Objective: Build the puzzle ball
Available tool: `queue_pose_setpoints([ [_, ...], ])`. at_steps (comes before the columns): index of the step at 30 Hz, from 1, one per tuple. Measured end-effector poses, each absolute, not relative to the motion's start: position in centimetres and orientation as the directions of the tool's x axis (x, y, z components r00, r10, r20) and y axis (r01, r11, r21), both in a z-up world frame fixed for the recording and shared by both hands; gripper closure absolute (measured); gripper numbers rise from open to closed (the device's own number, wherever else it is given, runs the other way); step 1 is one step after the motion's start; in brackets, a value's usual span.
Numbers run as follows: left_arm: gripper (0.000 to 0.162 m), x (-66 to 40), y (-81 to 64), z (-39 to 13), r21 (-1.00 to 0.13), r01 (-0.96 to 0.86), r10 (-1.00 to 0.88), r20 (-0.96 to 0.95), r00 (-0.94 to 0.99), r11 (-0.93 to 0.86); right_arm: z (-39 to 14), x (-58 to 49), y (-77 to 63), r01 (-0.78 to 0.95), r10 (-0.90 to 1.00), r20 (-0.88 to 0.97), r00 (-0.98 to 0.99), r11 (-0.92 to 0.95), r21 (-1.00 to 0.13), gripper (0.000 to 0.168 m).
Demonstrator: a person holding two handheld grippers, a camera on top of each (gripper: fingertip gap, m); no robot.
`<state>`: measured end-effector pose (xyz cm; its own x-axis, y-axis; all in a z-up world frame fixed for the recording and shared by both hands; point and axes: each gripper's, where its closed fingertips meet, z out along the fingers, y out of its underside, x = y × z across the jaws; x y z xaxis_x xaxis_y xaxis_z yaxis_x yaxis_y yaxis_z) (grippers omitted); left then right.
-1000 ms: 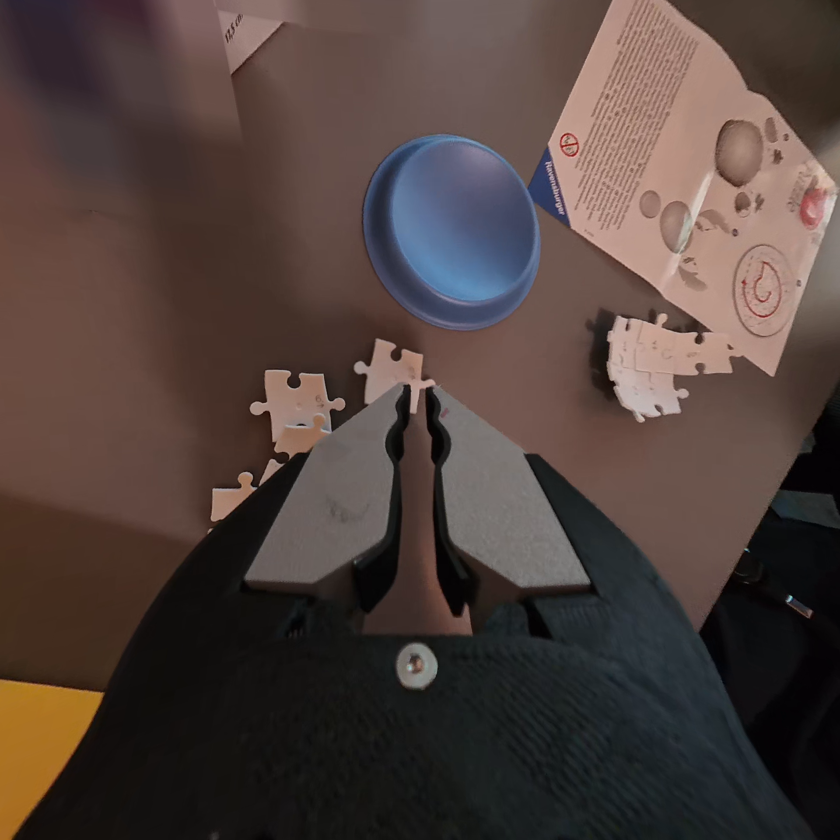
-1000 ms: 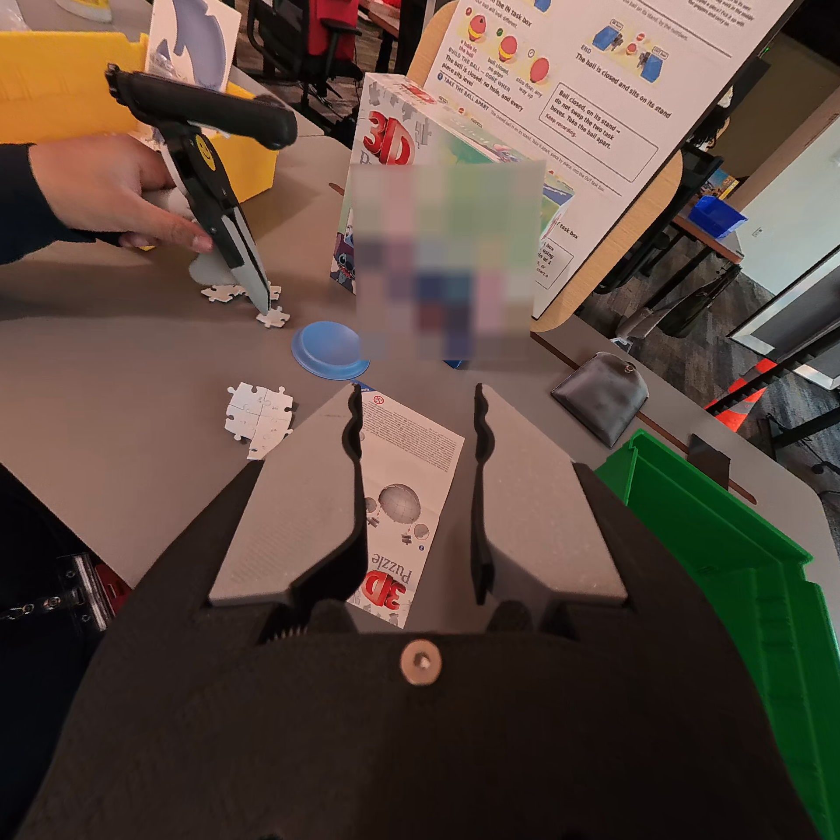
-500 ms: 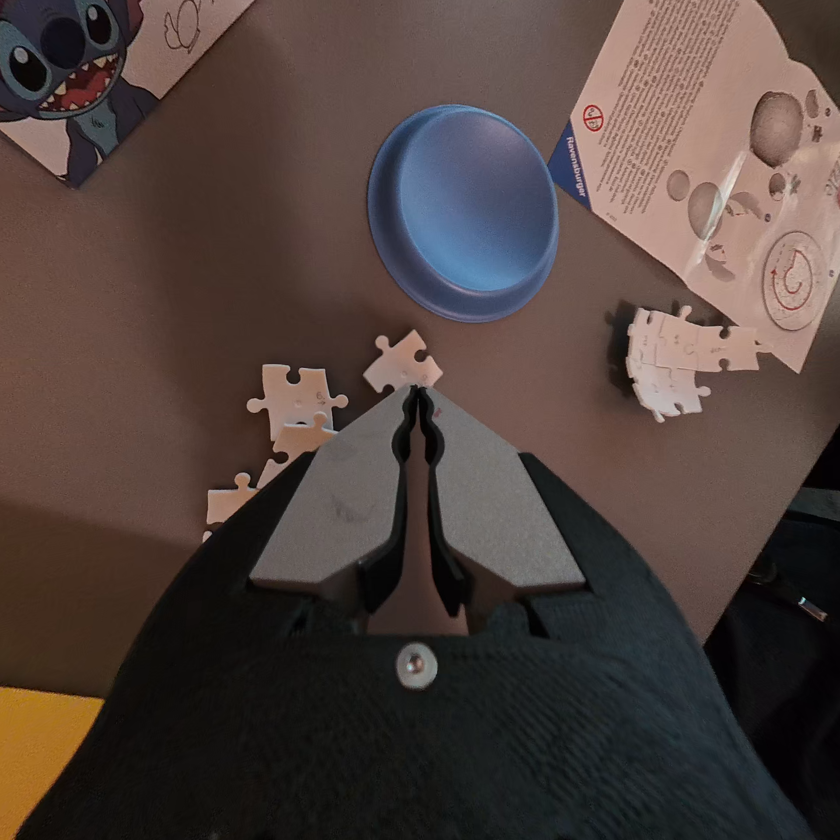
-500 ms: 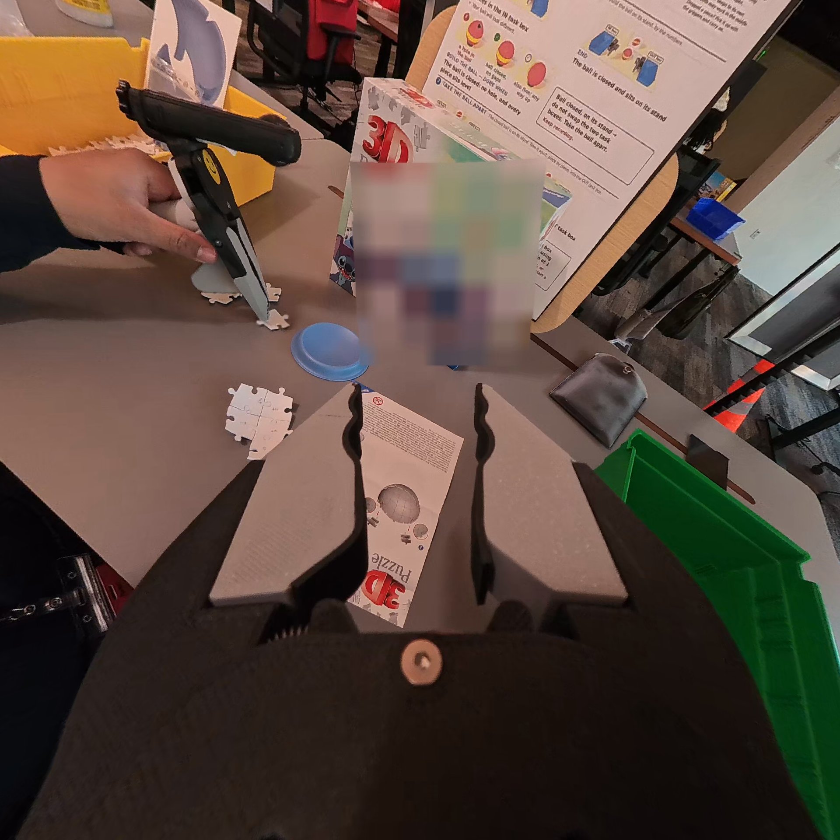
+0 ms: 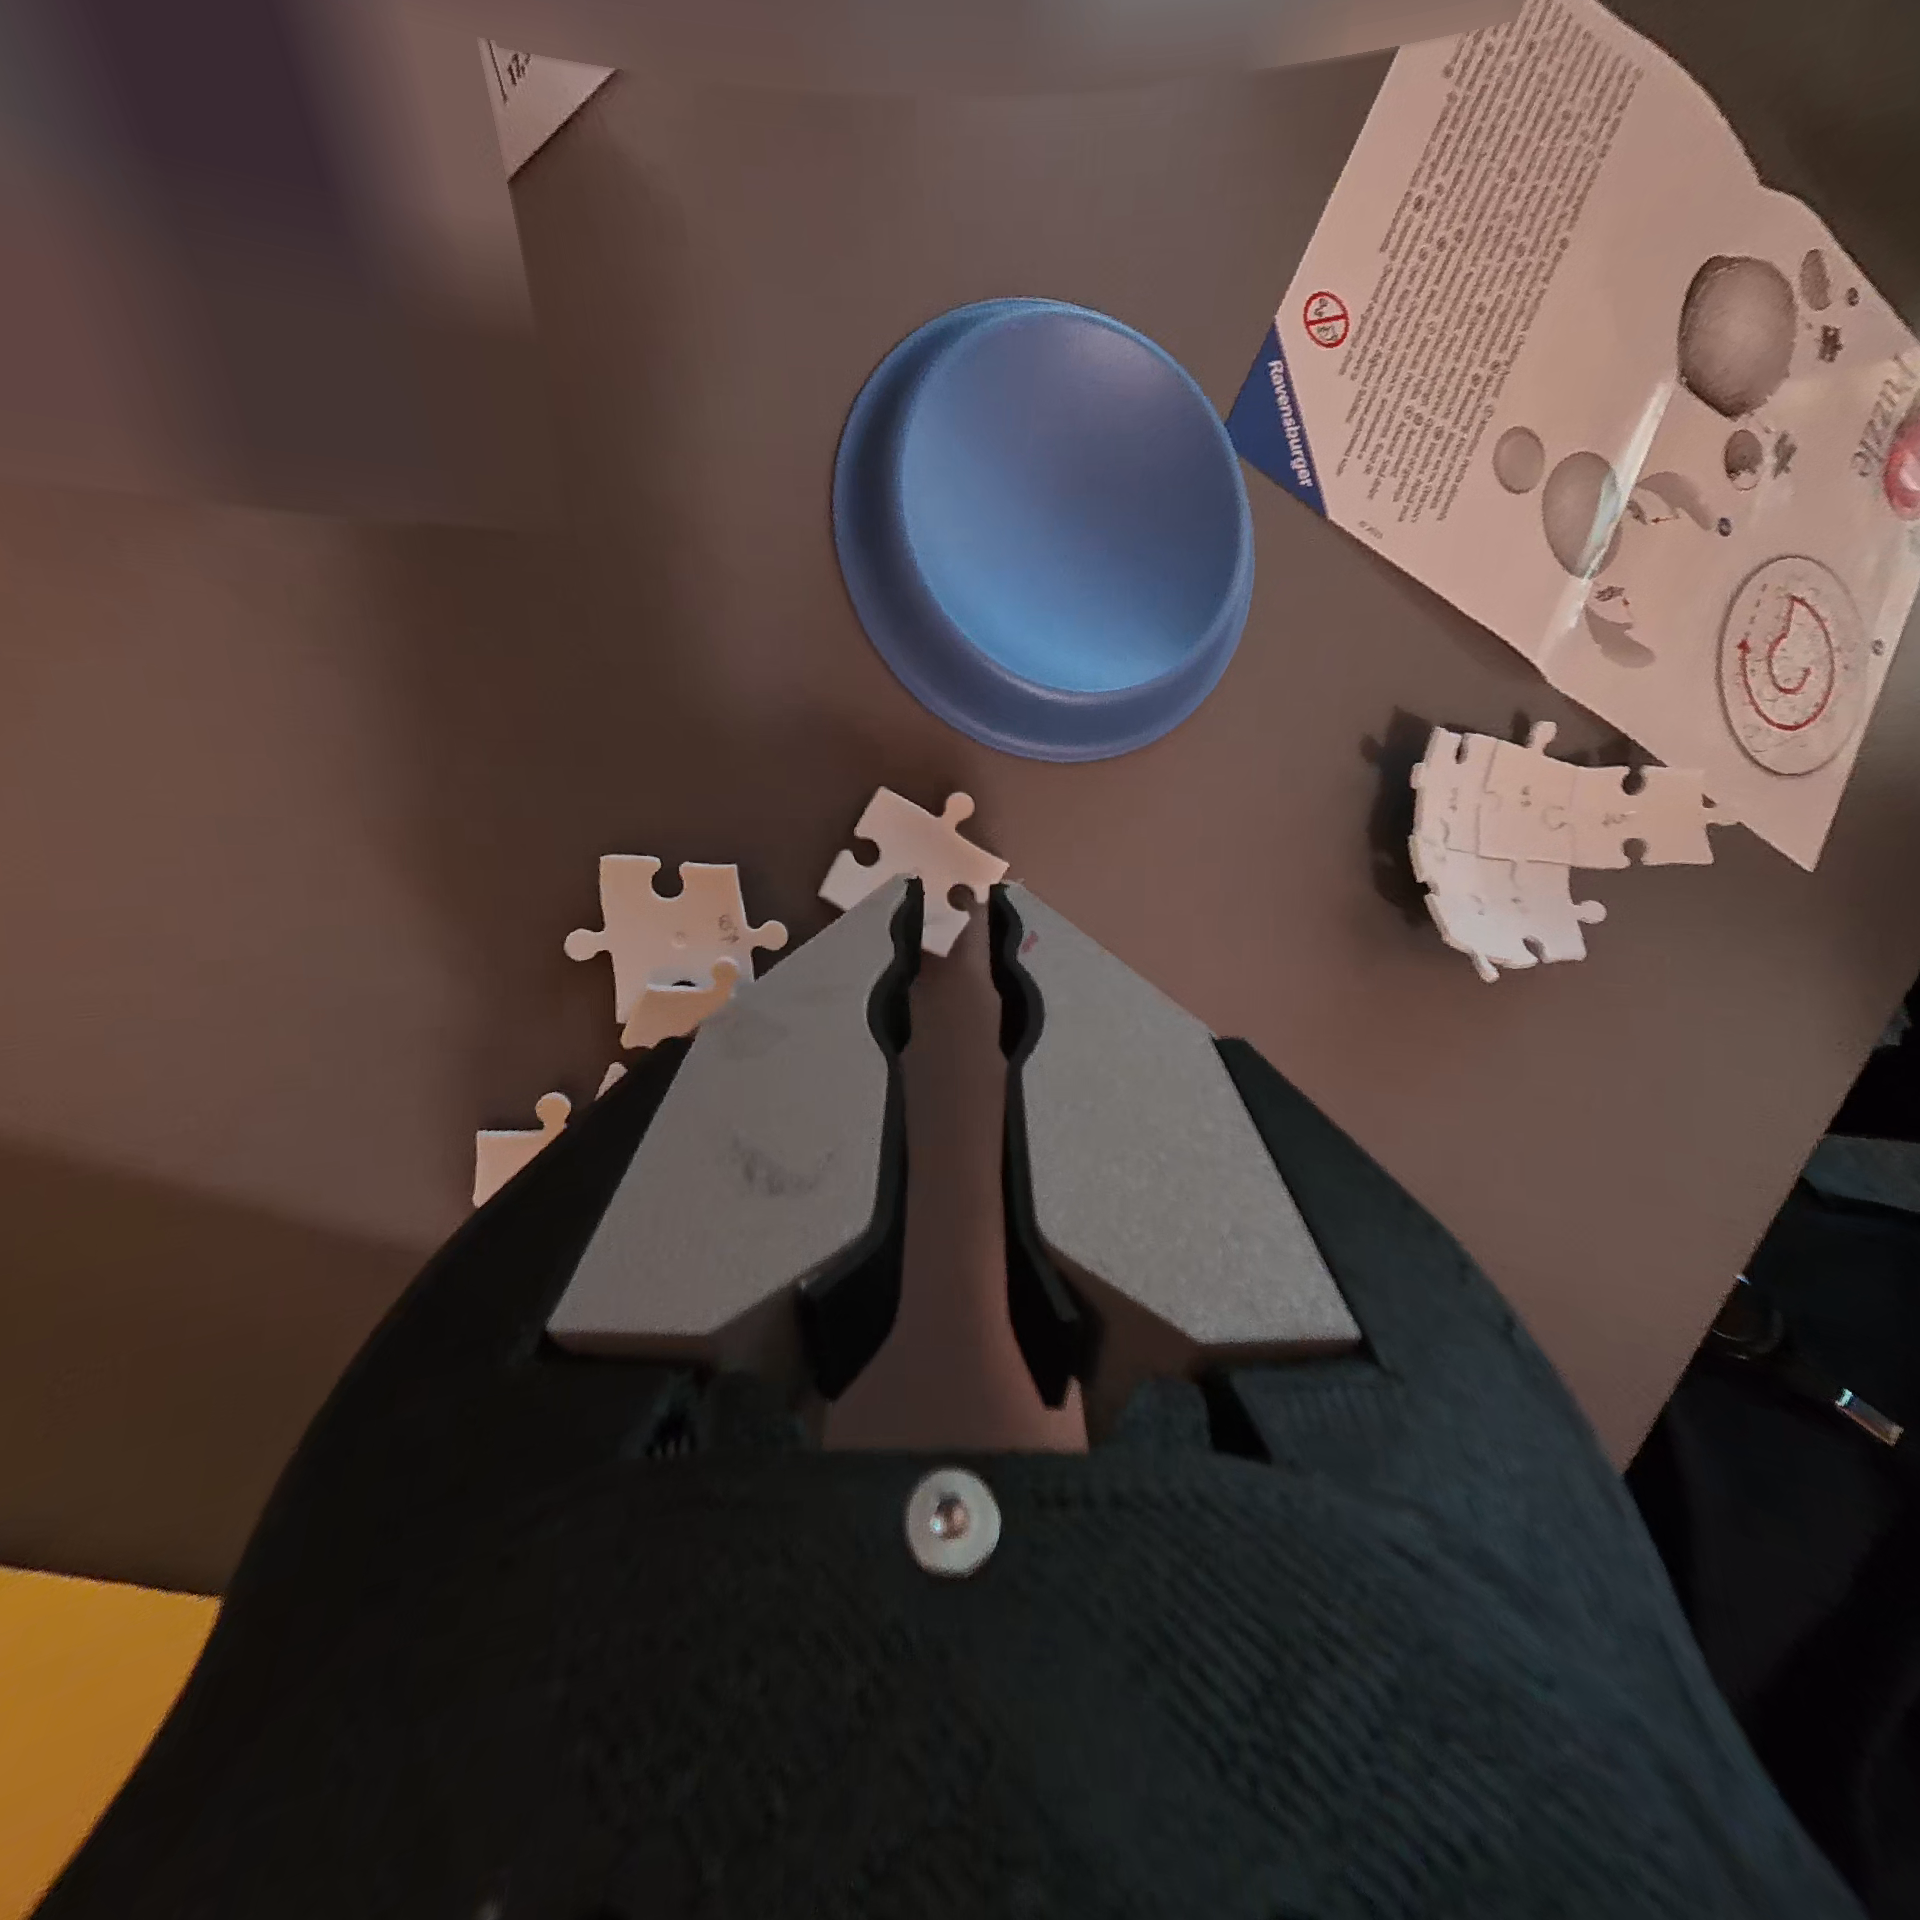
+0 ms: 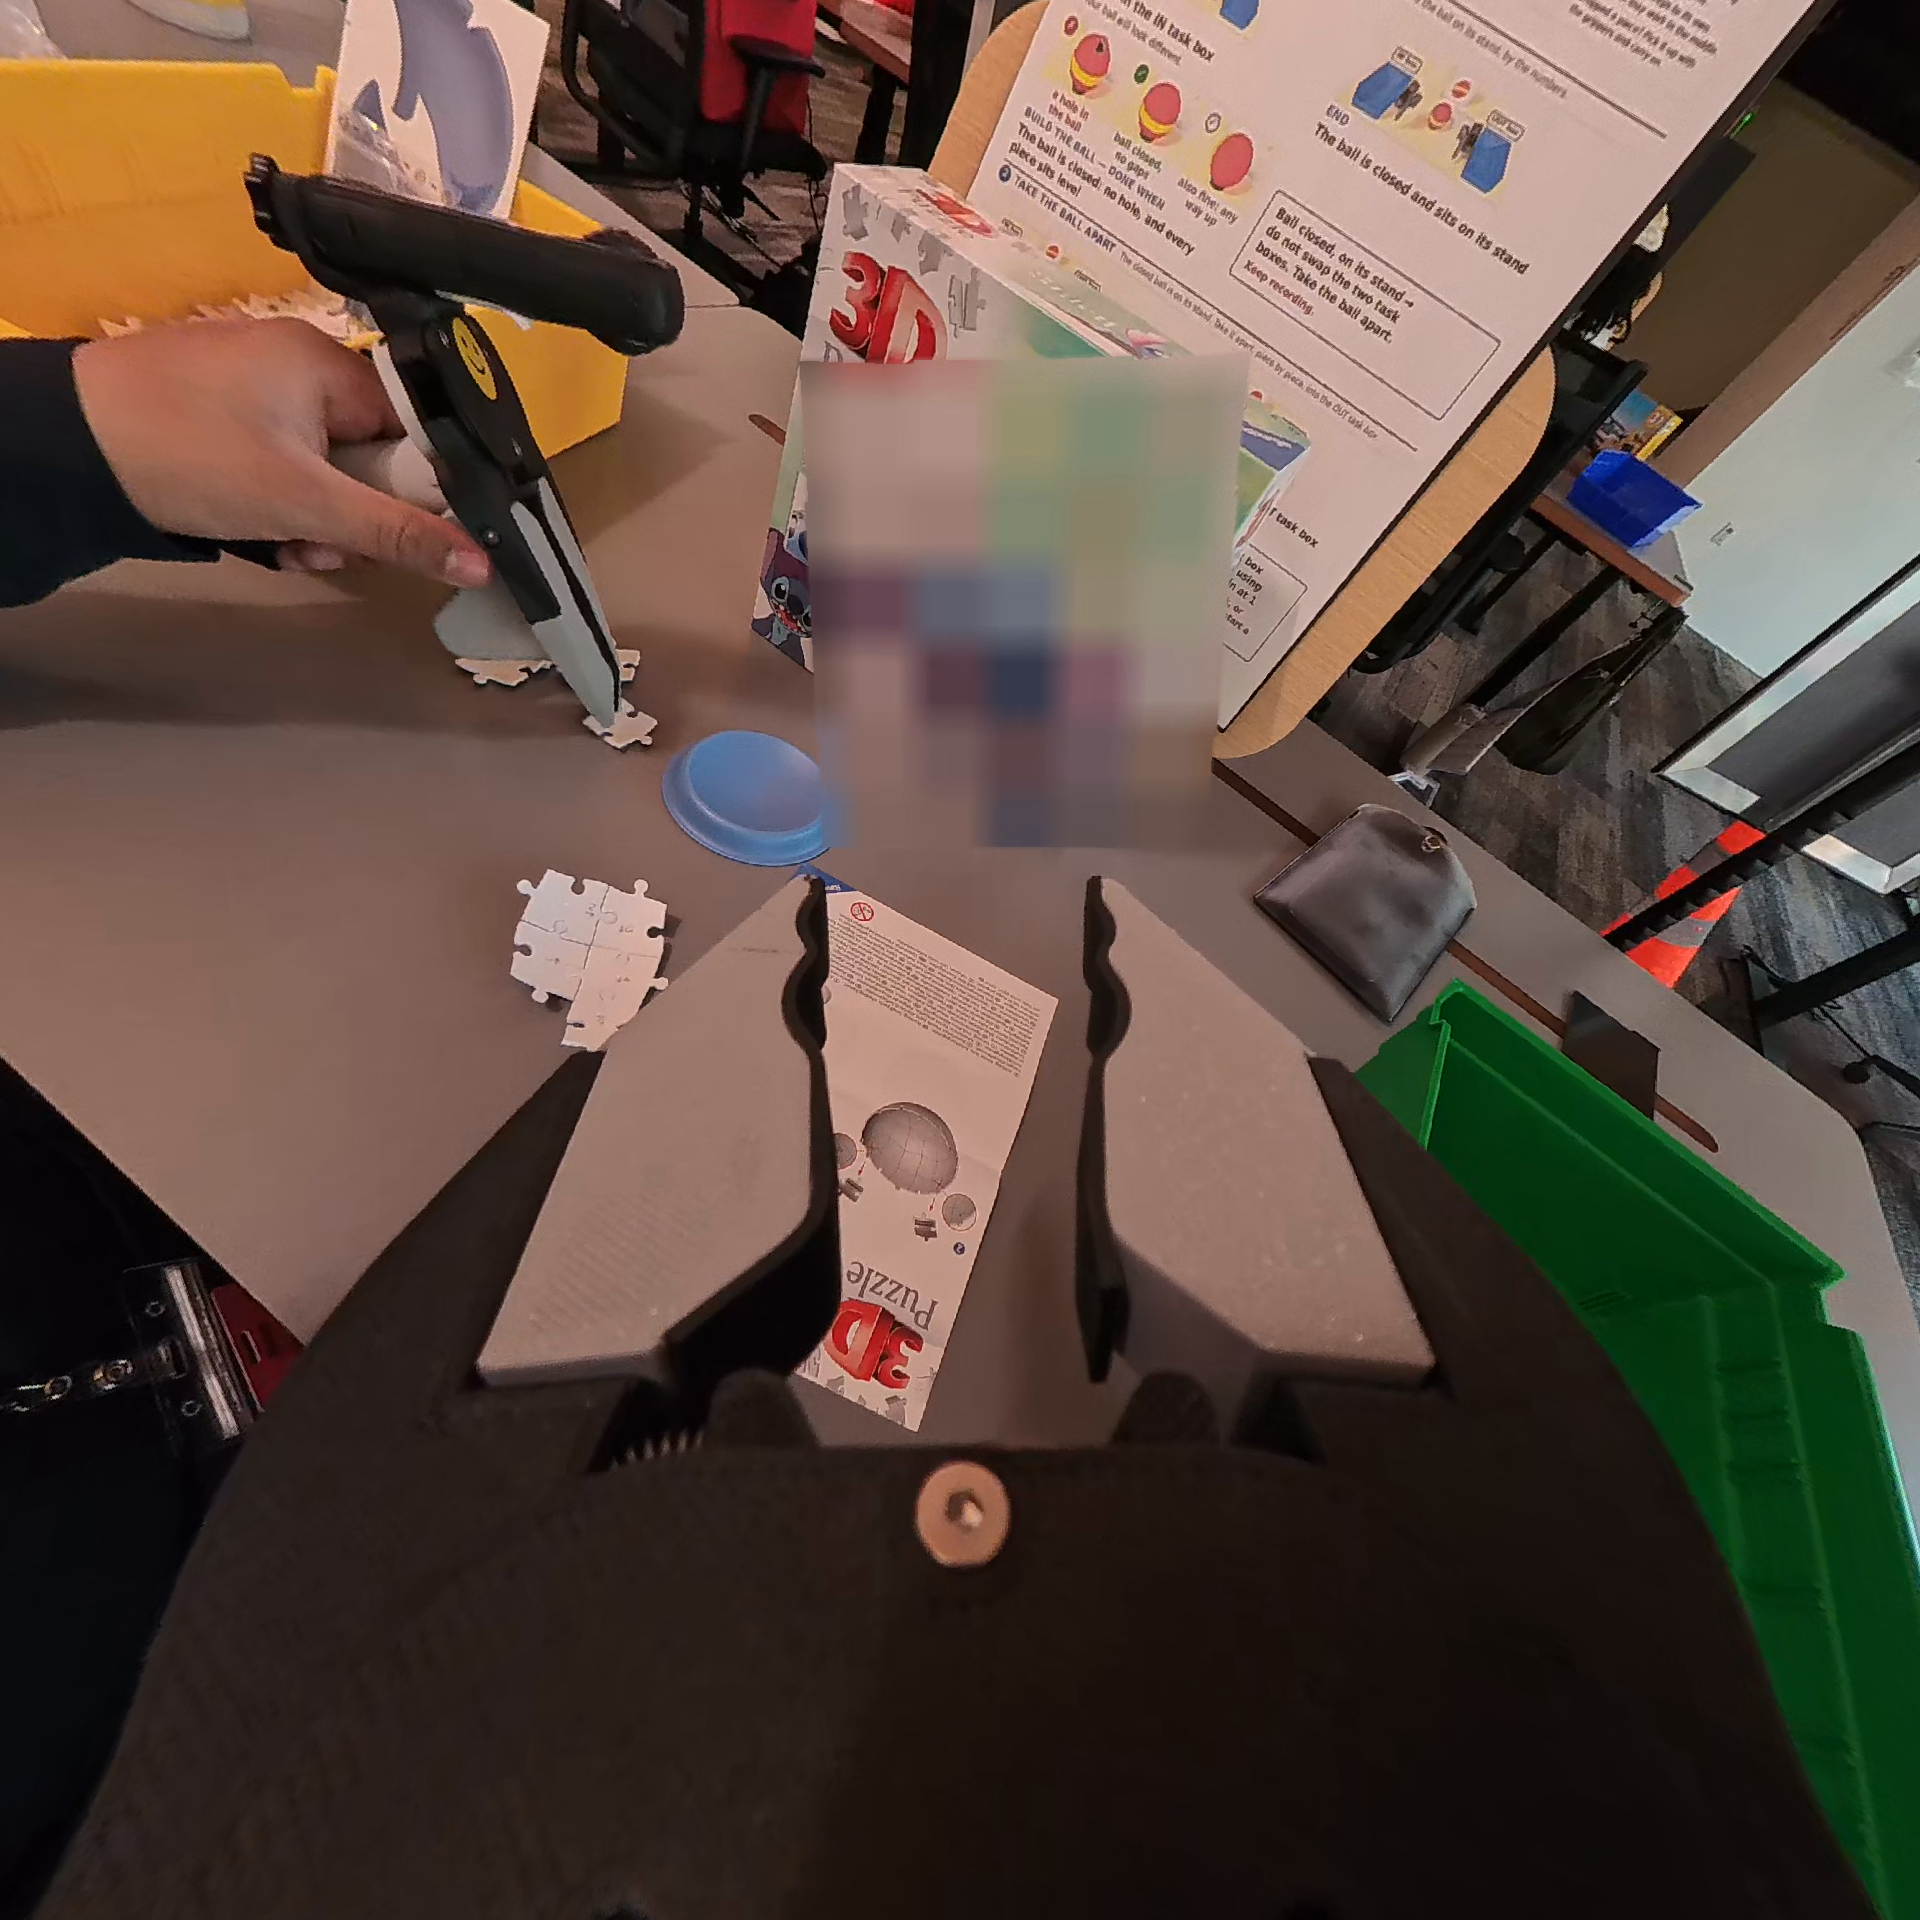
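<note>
My left gripper [image 5: 951, 899] points down at the table, jaws a narrow gap apart, and its tips straddle a corner of a white puzzle piece [image 5: 914, 847] that lies flat. The right wrist view shows the left gripper [image 6: 613, 717] in a person's hand, its tip on that piece [image 6: 629, 727]. A blue round stand [image 5: 1044, 530] sits just beyond the piece. A joined, curved cluster of pieces [image 5: 1507, 852] lies to the right; it also shows in the right wrist view [image 6: 592, 951]. My right gripper [image 6: 951, 904] is open and empty above the instruction leaflet [image 6: 935, 1039].
Several loose white pieces [image 5: 675, 925] lie left of my left gripper. The puzzle box [image 6: 894, 312] and a poster board [image 6: 1351, 156] stand behind the stand. A yellow bin [image 6: 125, 187] is at far left, a green bin [image 6: 1662, 1299] at right, a dark pouch [image 6: 1371, 904] near it. The tips of one gripper are about 30 centimeters away from the tips of the other.
The left jaws went from nearly shut to a narrow gap, and the piece at their tips has turned a little. The right gripper has not moved.
</note>
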<state>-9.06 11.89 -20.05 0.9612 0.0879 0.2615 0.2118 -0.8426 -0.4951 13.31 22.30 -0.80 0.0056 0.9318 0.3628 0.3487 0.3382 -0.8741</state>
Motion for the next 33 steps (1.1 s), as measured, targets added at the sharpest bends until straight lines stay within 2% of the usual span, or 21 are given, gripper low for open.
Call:
queue_pose_setpoints([
  [33,0.144,-9.37,11.92,-19.62,-0.515,0.226,0.093,0.27,0.958,-0.827,-1.03,13.24,22.32,0.353,0.932,0.361,0.001,0.338,-0.873,0.121],
])
